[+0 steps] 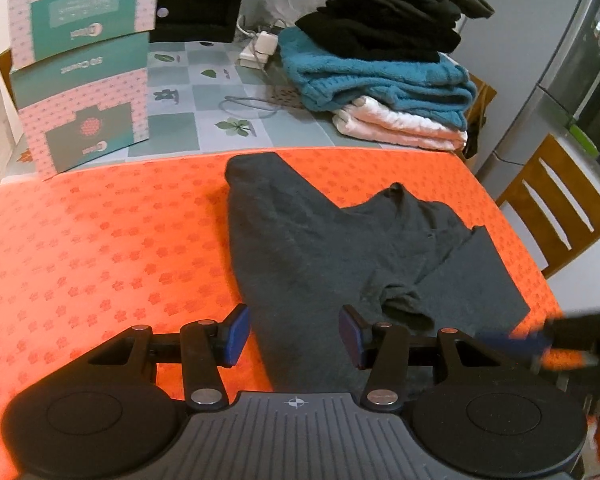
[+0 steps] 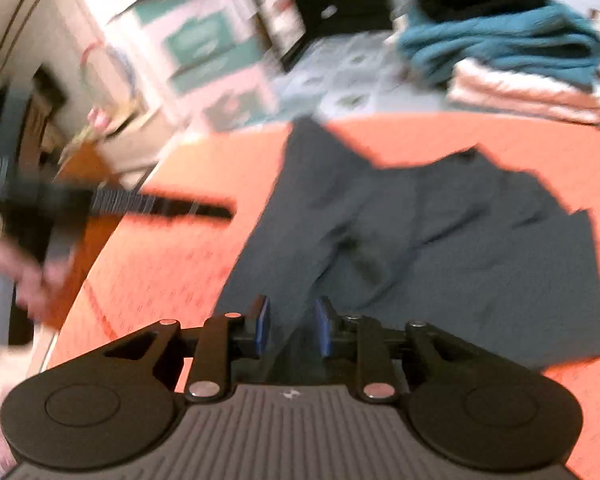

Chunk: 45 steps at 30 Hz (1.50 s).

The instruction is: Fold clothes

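A dark grey garment (image 1: 320, 248) lies partly folded and rumpled on the orange mat (image 1: 100, 240). My left gripper (image 1: 294, 336) hovers over the garment's near edge, jaws wide open, nothing between the blue pads (image 1: 236, 334). The right gripper (image 1: 560, 344) shows as a blur at the right edge of this view. In the blurred right wrist view the right gripper (image 2: 293, 326) stands over the near left edge of the garment (image 2: 440, 240), jaws apart by a narrower gap, holding nothing. The left gripper (image 2: 140, 204) and a hand (image 2: 4, 268) appear at the left there.
A stack of folded clothes, black (image 1: 388, 16), teal (image 1: 380, 76) and white (image 1: 400, 124), sits at the back right. Patterned boxes (image 1: 80, 64) stand at the back left, cables and a plug (image 1: 260, 48) between. A wooden chair (image 1: 560, 208) is beyond the table's right edge.
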Available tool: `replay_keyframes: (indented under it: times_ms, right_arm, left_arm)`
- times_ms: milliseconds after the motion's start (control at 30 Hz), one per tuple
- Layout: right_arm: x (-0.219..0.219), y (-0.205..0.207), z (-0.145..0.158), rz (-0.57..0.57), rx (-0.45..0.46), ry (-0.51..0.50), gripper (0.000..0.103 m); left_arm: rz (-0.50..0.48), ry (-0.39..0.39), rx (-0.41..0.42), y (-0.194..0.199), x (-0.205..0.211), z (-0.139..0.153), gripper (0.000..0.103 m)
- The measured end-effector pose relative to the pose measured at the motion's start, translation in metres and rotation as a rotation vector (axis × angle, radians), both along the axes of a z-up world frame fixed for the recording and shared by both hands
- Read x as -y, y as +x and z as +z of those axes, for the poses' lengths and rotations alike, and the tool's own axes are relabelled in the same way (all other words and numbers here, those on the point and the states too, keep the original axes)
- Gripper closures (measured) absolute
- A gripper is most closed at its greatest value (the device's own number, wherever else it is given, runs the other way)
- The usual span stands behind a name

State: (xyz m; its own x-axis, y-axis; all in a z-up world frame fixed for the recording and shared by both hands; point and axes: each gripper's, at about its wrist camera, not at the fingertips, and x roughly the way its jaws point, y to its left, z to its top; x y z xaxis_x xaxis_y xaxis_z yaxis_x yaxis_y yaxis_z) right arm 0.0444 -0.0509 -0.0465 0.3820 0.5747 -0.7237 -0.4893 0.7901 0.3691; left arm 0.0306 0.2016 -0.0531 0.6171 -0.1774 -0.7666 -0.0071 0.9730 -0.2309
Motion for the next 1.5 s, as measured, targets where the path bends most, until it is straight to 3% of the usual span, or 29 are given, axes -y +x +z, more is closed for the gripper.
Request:
replay_keyframes:
  times_ms: [300, 567, 633, 667, 700, 800, 933, 1067, 1200, 1367, 1500]
  right_arm:
    - [0.036, 0.087, -0.03, -0.201, -0.057, 0.064, 0.075]
    - [0.011, 0.145, -0.082, -0.209, -0.142, 0.096, 0.075]
    - [0.006, 0.146, -0.086, -0.198, -0.147, 0.098, 0.077]
    - [0.004, 0.146, -0.087, -0.193, -0.143, 0.102, 0.083]
    - [0.004, 0.144, -0.085, -0.187, -0.138, 0.118, 0.101]
    - [0.01, 0.131, -0.068, -0.185, -0.091, 0.158, 0.1]
    - [0.018, 0.11, -0.053, -0.224, -0.042, 0.134, 0.1]
    - [0.01, 0.112, -0.075, -0.221, -0.045, 0.019, 0.099]
    - [0.017, 0.112, -0.075, -0.231, -0.044, 0.018, 0.098]
    - [0.049, 0.093, -0.044, -0.284, 0.015, 0.029, 0.093]
    - [0.094, 0.076, -0.033, -0.4, 0.026, 0.015, 0.083]
  left_arm:
    - [0.066, -0.03, 0.024, 0.021, -0.007, -0.003, 0.052]
    - [0.126, -0.059, 0.028, 0.04, -0.014, -0.007, 0.053]
    - [0.134, -0.061, 0.029, 0.044, -0.015, -0.008, 0.053]
    - [0.138, -0.061, 0.029, 0.046, -0.016, -0.009, 0.053]
    - [0.141, -0.061, 0.031, 0.049, -0.016, -0.009, 0.053]
    - [0.142, -0.061, 0.04, 0.059, -0.017, -0.01, 0.053]
    - [0.119, -0.054, 0.054, 0.079, -0.009, -0.015, 0.053]
    - [0.079, -0.071, 0.055, 0.104, 0.004, -0.025, 0.053]
    - [0.065, -0.076, 0.001, 0.125, 0.012, -0.048, 0.053]
    - [0.094, -0.09, -0.02, 0.127, 0.011, -0.053, 0.055]
    - [0.123, -0.109, -0.015, 0.123, 0.008, -0.048, 0.053]
